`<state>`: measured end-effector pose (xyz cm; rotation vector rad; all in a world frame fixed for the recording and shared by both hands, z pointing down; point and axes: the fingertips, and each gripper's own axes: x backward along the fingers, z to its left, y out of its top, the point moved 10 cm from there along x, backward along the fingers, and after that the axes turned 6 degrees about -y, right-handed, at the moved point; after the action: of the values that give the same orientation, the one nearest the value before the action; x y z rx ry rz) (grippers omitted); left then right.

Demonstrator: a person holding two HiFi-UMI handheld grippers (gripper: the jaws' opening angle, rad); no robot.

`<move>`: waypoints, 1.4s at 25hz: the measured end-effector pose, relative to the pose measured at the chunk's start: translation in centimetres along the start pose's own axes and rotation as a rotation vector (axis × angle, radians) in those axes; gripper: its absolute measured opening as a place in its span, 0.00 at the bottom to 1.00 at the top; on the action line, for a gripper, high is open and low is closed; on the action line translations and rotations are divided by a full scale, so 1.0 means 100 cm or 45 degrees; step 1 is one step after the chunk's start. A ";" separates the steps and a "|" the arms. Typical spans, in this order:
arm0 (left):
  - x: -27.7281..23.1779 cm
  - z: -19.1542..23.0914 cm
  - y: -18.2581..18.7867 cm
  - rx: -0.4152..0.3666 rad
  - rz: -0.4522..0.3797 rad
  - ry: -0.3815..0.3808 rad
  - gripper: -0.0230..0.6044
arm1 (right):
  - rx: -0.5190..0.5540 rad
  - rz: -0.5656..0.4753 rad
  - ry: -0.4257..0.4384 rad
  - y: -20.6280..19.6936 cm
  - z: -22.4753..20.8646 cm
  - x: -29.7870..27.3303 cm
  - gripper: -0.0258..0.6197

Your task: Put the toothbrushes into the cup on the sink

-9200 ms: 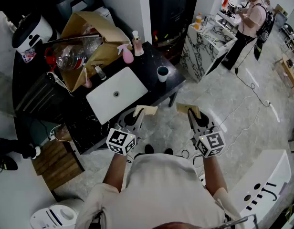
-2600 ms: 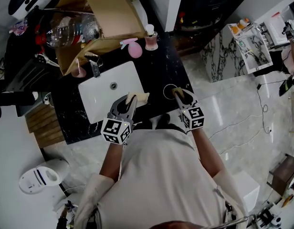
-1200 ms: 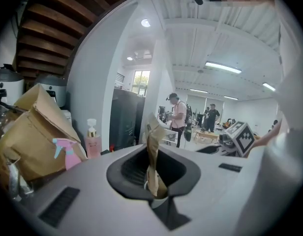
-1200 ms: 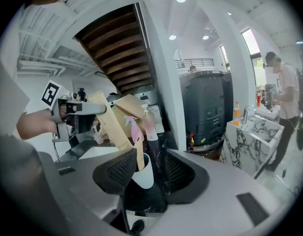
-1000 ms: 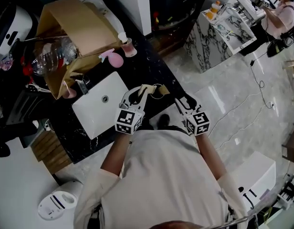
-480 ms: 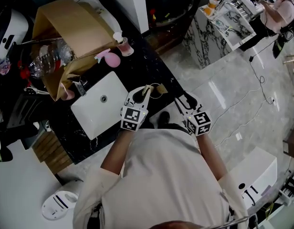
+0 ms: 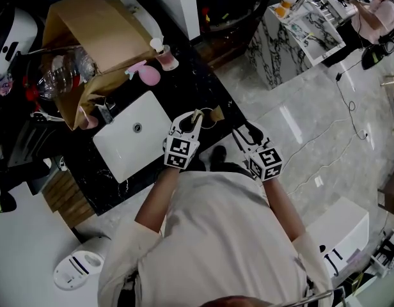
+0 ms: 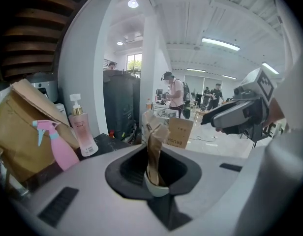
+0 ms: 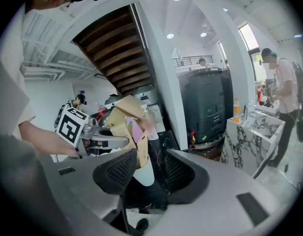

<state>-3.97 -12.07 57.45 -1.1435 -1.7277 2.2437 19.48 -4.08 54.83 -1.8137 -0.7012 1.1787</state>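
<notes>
The left gripper point(image 8: 156, 162) tilts slightly down over the front edge of the counter point(image 7: 203, 85). Its jaws stand a little apart and have just been opening. A kraft-paper toothbrush pack point(image 8: 154, 149) stands upright between them. A dark gap shows on either side of it, so the pads do not press on it. Its lower end sits inside the white cup point(image 8: 156, 190), whose rim shows just under the jaws.

A 2nd toothbrush pack point(image 8: 181, 132), printed BRUSH, shows just behind the 1st. Its lower end is hidden by the jaw.

The right gripper point(image 9: 150, 173) hovers just beside the cup on the right. Its jaws are wide apart and grip nothing. Through their gap the cup shows beyond the tips, with brown card rising from it.

In the head view the cup stands near the front right corner of the black counter, to the right of the white sink point(image 7: 120, 152).

Behind the sink, a pink spray bottle point(image 7: 146, 75) and a pump bottle point(image 7: 165, 57) of pale pink liquid stand side by side. To their left a brown cardboard box point(image 7: 98, 34) lies open, with a clear plastic bottle point(image 7: 56, 69) against it.

Farther off, across the pale floor point(image 7: 312, 133), is a marble-patterned cabinet point(image 7: 290, 53). A person point(image 7: 376, 11) stands near it at the far right.
</notes>
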 end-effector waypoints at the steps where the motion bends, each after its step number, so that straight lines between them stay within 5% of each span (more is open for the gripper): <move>1: -0.002 0.000 -0.002 0.003 0.004 0.004 0.12 | 0.002 0.000 0.003 0.001 0.000 0.000 0.35; 7: -0.012 -0.003 -0.020 0.059 0.023 0.017 0.31 | 0.019 0.001 0.031 0.001 -0.001 0.003 0.35; 12: -0.004 -0.009 -0.020 0.083 0.004 0.052 0.35 | 0.032 0.006 0.066 -0.002 -0.002 0.007 0.35; 22: 0.046 -0.020 0.006 0.097 -0.153 0.145 0.34 | 0.091 -0.054 0.135 0.021 0.000 0.015 0.31; 35: 0.121 -0.034 0.021 0.190 -0.278 0.217 0.17 | 0.159 -0.143 0.219 0.054 0.015 0.023 0.16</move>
<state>-9.81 -4.25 49.32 -1.0263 -1.5119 2.0432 19.11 -4.38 48.82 -1.7241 -0.6086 0.9592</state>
